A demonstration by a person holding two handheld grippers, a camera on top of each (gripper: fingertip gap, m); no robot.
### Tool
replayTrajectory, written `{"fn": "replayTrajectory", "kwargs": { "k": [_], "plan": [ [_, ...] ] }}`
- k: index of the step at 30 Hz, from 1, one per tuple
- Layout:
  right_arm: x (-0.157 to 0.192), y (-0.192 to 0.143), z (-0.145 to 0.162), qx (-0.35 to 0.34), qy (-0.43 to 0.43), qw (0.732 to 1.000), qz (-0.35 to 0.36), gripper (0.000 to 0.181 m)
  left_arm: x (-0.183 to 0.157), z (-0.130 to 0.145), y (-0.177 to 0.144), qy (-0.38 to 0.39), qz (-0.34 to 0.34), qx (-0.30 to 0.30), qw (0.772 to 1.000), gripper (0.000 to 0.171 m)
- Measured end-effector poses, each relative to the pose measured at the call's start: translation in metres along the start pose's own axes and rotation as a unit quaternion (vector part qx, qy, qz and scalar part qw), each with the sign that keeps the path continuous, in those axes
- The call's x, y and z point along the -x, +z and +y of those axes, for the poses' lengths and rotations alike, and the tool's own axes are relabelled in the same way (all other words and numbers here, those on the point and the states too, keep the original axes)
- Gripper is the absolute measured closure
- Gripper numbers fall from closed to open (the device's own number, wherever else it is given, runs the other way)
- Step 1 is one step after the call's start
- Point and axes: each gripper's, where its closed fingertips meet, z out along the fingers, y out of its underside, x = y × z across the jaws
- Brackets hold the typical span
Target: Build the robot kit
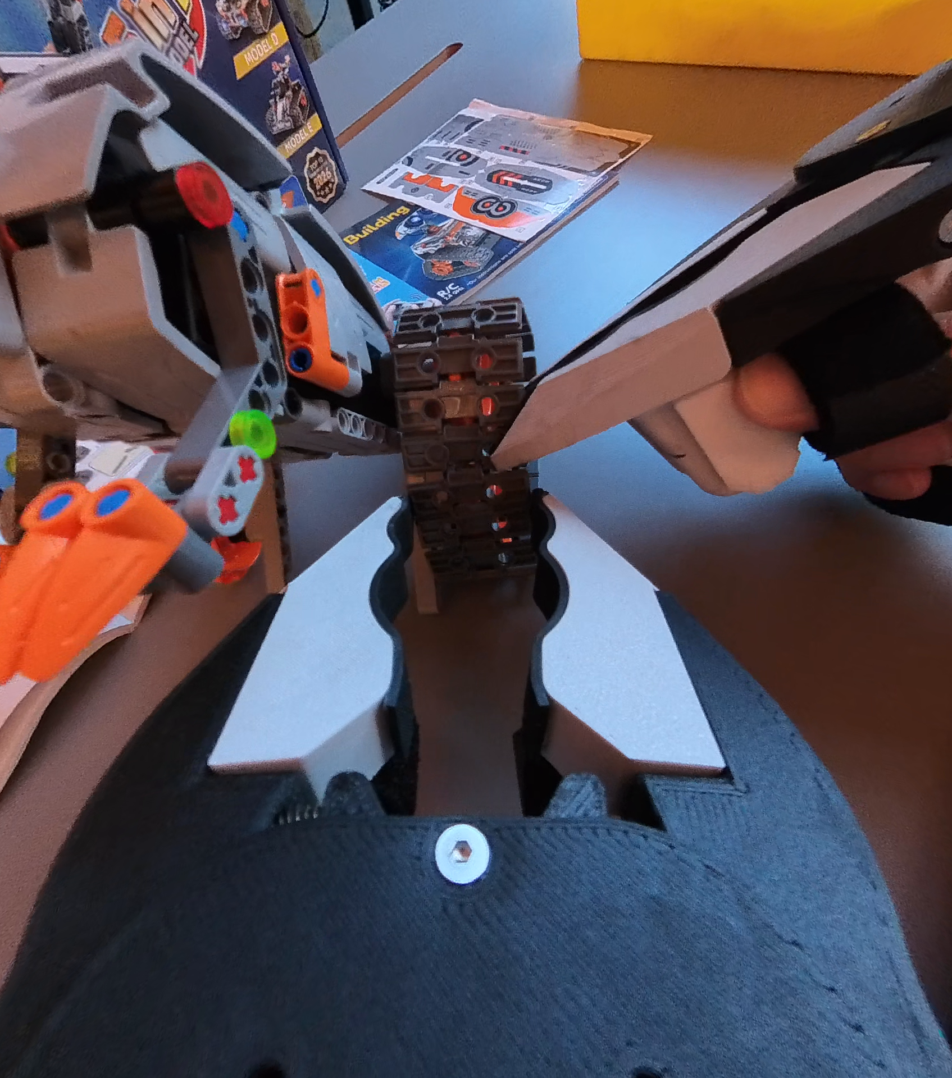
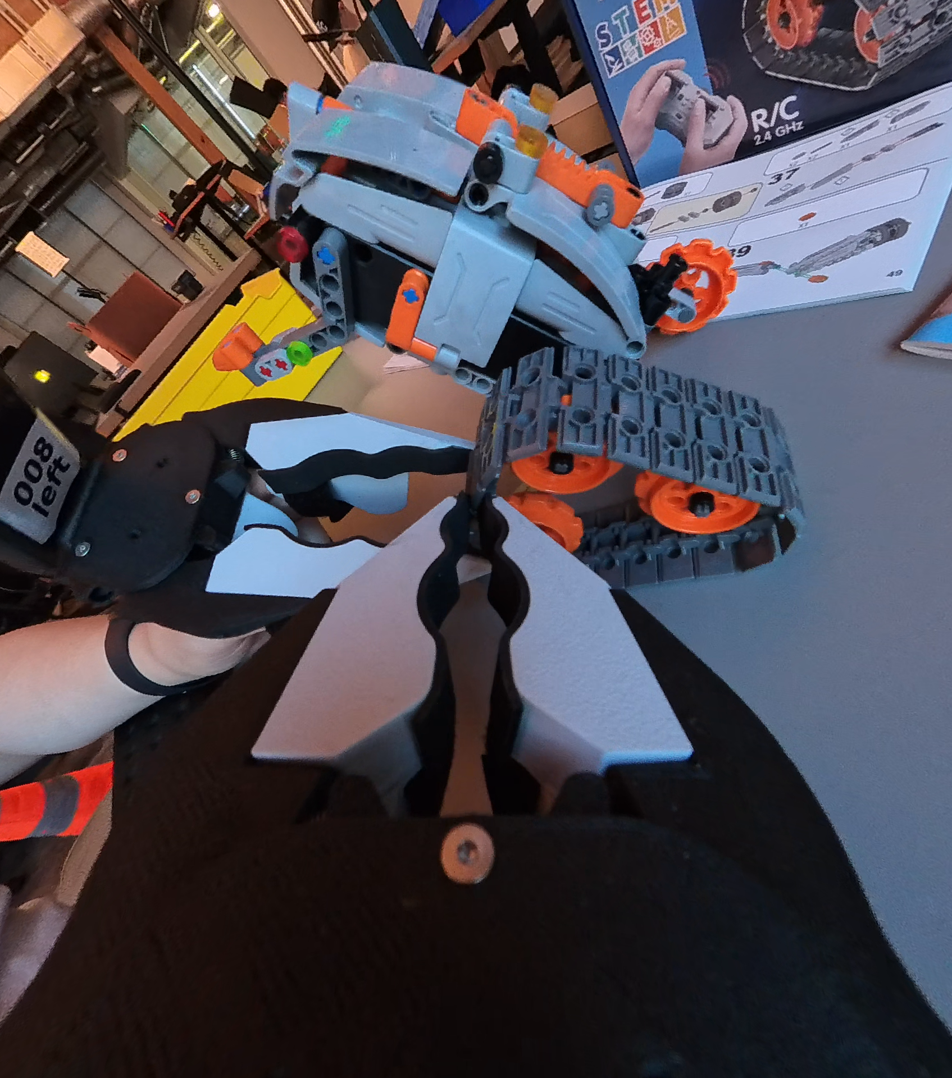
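- Dark grey plastic, linked in studded plates, makes up the toy vehicle's caterpillar track point(image 2: 654, 426), looped over orange wheels point(image 2: 695, 501) on the table.
- The right gripper point(image 2: 476, 504) pinches the track's loose end between its closed tips.
- The left gripper point(image 1: 470, 525) straddles the same track band point(image 1: 462, 420), its fingers point(image 1: 356, 589) close at either side; whether they press it, I cannot tell.
- The grey and orange brick-built vehicle body point(image 2: 462, 245) tilts above the track.
- The matt grey tabletop point(image 2: 870, 641) carries an open instruction booklet point(image 2: 847, 192), a sticker sheet point(image 1: 508, 169) and the blue kit box point(image 2: 753, 70).
- Beyond lie a yellow cabinet point(image 2: 228, 361) and workshop shelving point(image 2: 24, 146).
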Motion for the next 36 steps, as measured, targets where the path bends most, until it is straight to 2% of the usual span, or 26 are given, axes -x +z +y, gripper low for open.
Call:
{"fn": "replayTrajectory", "kwargs": {
  "k": [8, 15, 21, 25, 27, 36],
  "plan": [
    [-0.001, -0.001, 0.000, 0.001, 0.019, 0.999, -0.026, 0.180, 0.000, -0.001, 0.003, 0.007, 0.006, -0.003, 1.000, 0.133],
    [-0.006, 0.000, -0.005, -0.012, 0.009, 1.000, 0.014, 0.178, 0.004, -0.003, 0.007, 0.005, 0.000, -0.004, 1.000, 0.133],
    [-0.010, -0.001, -0.011, -0.030, 0.041, 0.998, 0.031, 0.163, 0.003, -0.006, 0.011, 0.013, -0.005, -0.004, 1.000, 0.133],
    [-0.018, -0.003, -0.015, -0.043, 0.039, 0.996, 0.067, 0.169, 0.003, -0.008, 0.014, 0.012, -0.009, -0.003, 1.000, 0.132],
    [-0.019, -0.005, -0.018, -0.047, 0.037, 0.996, 0.073, 0.179, 0.003, -0.008, 0.015, 0.007, -0.008, -0.005, 1.000, 0.132],
    [-0.018, -0.005, -0.019, -0.053, 0.016, 0.996, 0.075, 0.181, 0.004, -0.009, 0.016, -0.005, -0.004, -0.008, 1.000, 0.133]
  ]
}}
